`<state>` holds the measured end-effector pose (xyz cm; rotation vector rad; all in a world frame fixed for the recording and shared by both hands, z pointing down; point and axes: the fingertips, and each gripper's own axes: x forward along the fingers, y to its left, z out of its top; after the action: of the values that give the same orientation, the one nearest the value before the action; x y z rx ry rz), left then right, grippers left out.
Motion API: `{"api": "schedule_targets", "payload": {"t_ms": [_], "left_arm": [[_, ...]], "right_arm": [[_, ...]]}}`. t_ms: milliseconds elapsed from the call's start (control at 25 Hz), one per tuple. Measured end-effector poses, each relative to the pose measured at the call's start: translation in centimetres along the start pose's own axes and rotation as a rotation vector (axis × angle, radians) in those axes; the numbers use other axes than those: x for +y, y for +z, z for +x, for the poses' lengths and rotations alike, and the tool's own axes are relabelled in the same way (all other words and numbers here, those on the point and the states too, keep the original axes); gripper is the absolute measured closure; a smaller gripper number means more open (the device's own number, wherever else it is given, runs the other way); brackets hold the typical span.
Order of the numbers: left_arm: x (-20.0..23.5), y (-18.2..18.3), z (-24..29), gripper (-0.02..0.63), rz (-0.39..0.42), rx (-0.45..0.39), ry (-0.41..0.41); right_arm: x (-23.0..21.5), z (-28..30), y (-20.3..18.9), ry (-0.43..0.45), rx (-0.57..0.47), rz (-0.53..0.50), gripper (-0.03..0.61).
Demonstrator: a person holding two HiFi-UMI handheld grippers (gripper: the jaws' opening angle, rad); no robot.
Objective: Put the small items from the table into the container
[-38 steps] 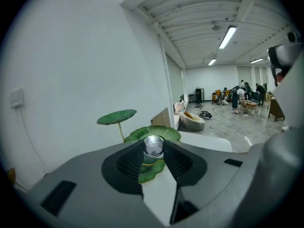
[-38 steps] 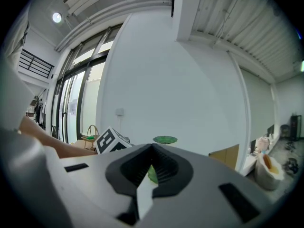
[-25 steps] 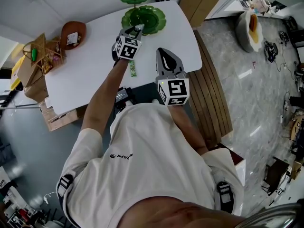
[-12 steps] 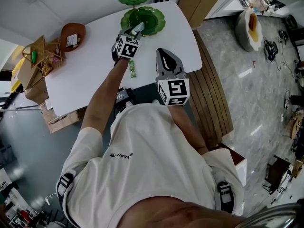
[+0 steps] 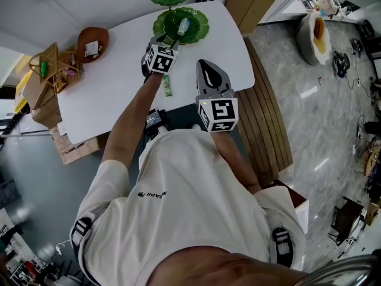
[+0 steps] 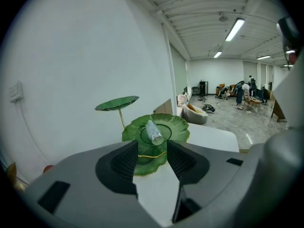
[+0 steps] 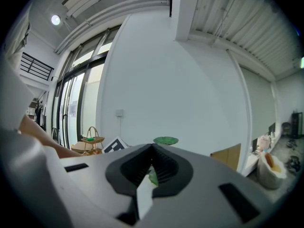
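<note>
The left gripper (image 5: 172,40) hovers above the white tabletop (image 5: 119,94). Its jaws are opening and nothing is between them. Just beyond their tips, at 12 o'clock, stands the green leaf-shaped dish (image 5: 196,22), and a small silver packet (image 5: 183,26) lies in its middle. A thin green sachet (image 5: 168,86) lies on the tabletop at 6 o'clock from this gripper, close to the forearm. The right gripper (image 5: 204,66) is at 4 o'clock from the left one, with its jaws together and empty.
</note>
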<state>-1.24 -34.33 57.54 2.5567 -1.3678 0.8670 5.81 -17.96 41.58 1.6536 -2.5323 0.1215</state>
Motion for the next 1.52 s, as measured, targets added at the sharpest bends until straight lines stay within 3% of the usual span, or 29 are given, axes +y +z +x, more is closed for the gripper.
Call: {"api": "schedule_targets", "payload": {"t_ms": [520, 800, 1000, 1400, 1520], "left_arm": [[1.1, 1.2, -2.2, 0.444, -0.060, -0.076, 0.044], [1.1, 2.3, -3.9, 0.505, -0.086, -0.124, 0.047], [1.1, 2.6, -5.3, 0.587, -0.092, -0.154, 0.069], [1.4, 2.5, -7.6, 0.609, -0.138, -0.189, 0.113], [1.5, 2.3, -8.7, 0.609, -0.184, -0.195, 0.130]], "right_arm": [[0.5, -0.1, -0.1, 0.011, 0.001, -0.005, 0.572], [1.1, -0.1, -0.1, 0.024, 0.000, -0.006, 0.572], [1.5, -0.3, 0.0, 0.035, -0.002, -0.006, 0.572], [2.5, -0.7, 0.0, 0.051, -0.002, -0.010, 0.572], [2.7, -0.9, -0.1, 0.057, -0.001, -0.008, 0.572]]}}
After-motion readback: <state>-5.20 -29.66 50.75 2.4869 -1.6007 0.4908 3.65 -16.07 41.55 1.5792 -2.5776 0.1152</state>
